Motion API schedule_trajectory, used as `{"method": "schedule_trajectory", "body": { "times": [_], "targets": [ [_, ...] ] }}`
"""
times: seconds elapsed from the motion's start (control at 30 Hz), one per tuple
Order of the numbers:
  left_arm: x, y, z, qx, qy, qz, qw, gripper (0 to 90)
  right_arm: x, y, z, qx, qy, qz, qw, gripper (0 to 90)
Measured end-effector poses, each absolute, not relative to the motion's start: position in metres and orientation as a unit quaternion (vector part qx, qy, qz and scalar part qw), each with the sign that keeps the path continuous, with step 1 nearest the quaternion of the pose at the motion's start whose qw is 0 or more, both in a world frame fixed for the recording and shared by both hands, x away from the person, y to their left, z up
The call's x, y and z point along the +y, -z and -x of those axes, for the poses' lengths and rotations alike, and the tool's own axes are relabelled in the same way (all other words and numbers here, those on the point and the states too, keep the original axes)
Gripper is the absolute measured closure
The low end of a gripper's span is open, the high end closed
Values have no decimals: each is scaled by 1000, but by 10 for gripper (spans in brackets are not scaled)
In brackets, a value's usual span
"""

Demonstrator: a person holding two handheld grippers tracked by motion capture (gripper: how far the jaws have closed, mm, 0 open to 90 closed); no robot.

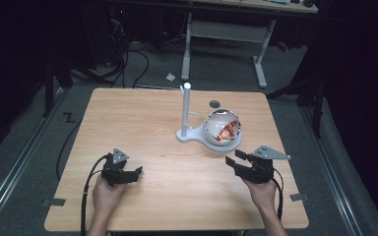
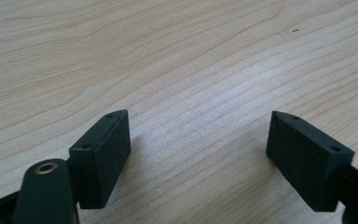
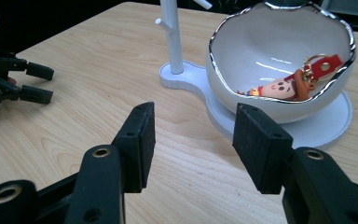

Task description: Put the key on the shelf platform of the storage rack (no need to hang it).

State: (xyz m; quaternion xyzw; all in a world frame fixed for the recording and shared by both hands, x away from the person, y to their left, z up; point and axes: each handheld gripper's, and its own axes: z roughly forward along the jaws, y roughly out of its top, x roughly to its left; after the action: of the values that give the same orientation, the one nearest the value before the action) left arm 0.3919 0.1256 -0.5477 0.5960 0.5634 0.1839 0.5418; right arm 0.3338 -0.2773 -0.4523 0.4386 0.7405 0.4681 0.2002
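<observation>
Right gripper [image 3: 193, 140]: jaws are standing spread, gripping nothing, bare pale wooden tabletop [image 3: 84, 51] showing between them. Just beyond the jaws, slightly toward the far-side jaw, a glossy white silver-rimmed ceramic bowl [image 3: 279, 51] is sitting on the round base of a white plastic stand with an upright peg post [image 3: 173, 42]. Inside the bowl a small red-and-brown cartoon figure keychain [image 3: 291, 84] is lying against the wall. Left gripper [image 2: 198, 140]: jaws are standing wide apart over bare wood, holding nothing, well apart from the bowl

A wooden table [image 1: 142, 128] carries a white stand [image 1: 189, 132] bearing a bowl [image 1: 222, 127].
</observation>
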Motion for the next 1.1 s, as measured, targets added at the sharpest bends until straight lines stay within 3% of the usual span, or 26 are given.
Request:
{"method": "schedule_trajectory", "body": {
  "times": [1.1],
  "targets": [
    [126, 548, -392, 564, -184, -596, 541, 219, -252, 481, -348, 756, -457, -435, 173, 496]
  ]
}}
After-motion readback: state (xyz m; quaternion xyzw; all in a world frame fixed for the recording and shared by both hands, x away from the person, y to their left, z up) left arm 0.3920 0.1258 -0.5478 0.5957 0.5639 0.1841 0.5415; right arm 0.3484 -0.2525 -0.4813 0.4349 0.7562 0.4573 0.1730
